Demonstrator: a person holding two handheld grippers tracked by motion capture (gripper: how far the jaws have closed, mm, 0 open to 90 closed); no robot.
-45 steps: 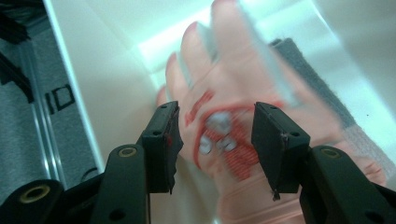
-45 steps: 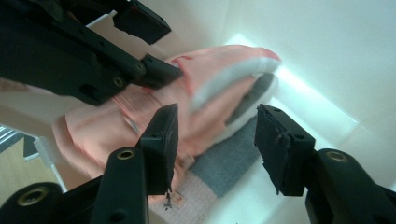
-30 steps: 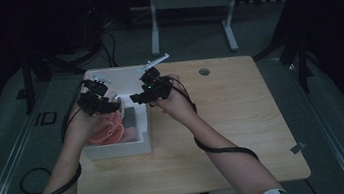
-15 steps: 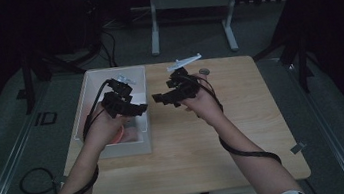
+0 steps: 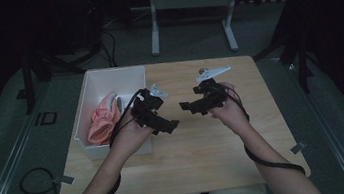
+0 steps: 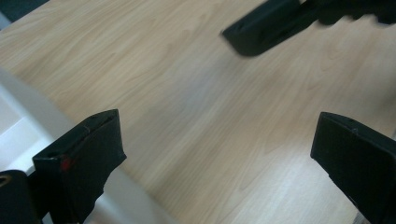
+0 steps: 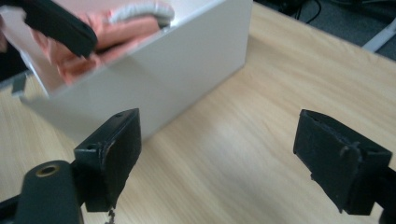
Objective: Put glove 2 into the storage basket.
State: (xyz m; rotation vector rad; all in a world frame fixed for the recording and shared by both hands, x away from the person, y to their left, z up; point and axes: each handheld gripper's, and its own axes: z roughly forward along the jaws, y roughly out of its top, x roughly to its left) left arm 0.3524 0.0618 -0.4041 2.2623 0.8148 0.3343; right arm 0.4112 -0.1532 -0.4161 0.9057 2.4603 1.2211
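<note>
A white bin (image 5: 107, 78) stands on the left part of the wooden table (image 5: 207, 148), with a pink cloth item (image 5: 102, 119) lying inside. My left gripper (image 5: 166, 126) hovers just right of the bin, open and holding nothing. My right gripper (image 5: 187, 107) faces it over the table's middle, also open and holding nothing. In the left gripper view the gripper (image 6: 219, 140) spans bare wood, beside the bin's edge (image 6: 28, 116). In the right gripper view the gripper (image 7: 224, 140) points at the bin's wall (image 7: 154, 65) and the pink cloth (image 7: 116, 28).
A small round fitting (image 5: 203, 71) sits near the table's far edge. A metal stand (image 5: 188, 4) is on the floor behind the table, and a cable (image 5: 35, 180) lies on the floor at the left.
Both grippers have moved right, from above the bin to over the bare wood beside it. The pink cloth stays in the bin.
</note>
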